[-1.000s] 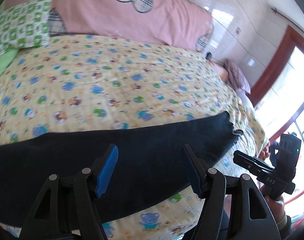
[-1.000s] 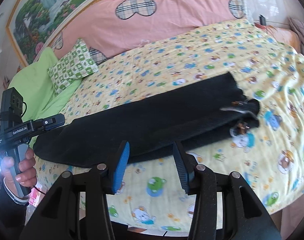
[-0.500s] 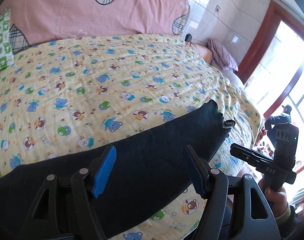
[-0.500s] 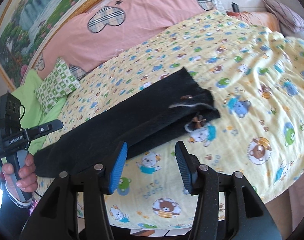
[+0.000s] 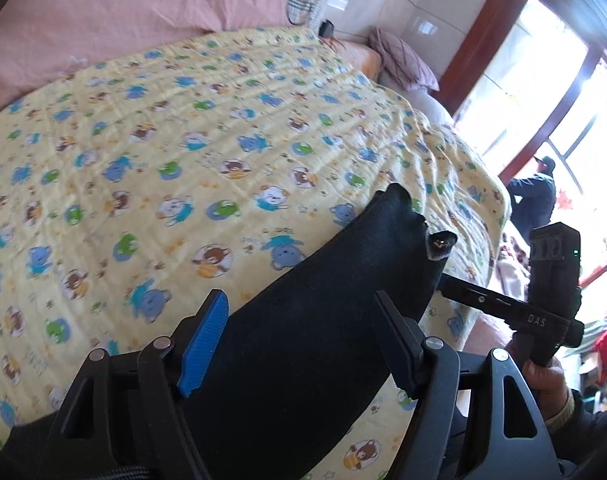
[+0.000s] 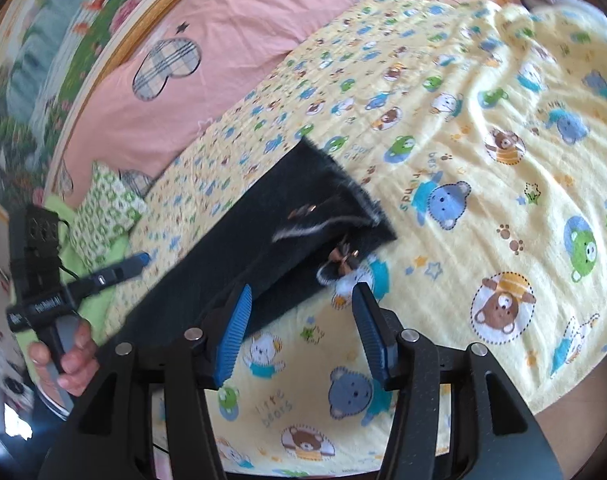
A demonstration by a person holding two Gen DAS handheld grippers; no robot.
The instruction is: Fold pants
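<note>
Right tongs [image 6: 301, 316], opening, empty, hover above black pants [image 6: 263, 240] on bedsheet [image 6: 483, 140].

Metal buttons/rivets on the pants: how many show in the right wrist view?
2: one rivet on the upper flap of the pants, one button at the near waistband corner. Folds may hide more.

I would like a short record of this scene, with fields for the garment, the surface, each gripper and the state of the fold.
garment: black pants, lying long and narrow, waist end toward the right gripper
surface: yellow bear-print bedspread
behind: pink pillow, green patterned cushion
left gripper: open, jaws just been opening, over the pants, pads not pressing
right gripper: open, jaws just been opening, nothing between them, near the waist end
fold state: legs appear laid together; not yet folded across the length
</note>
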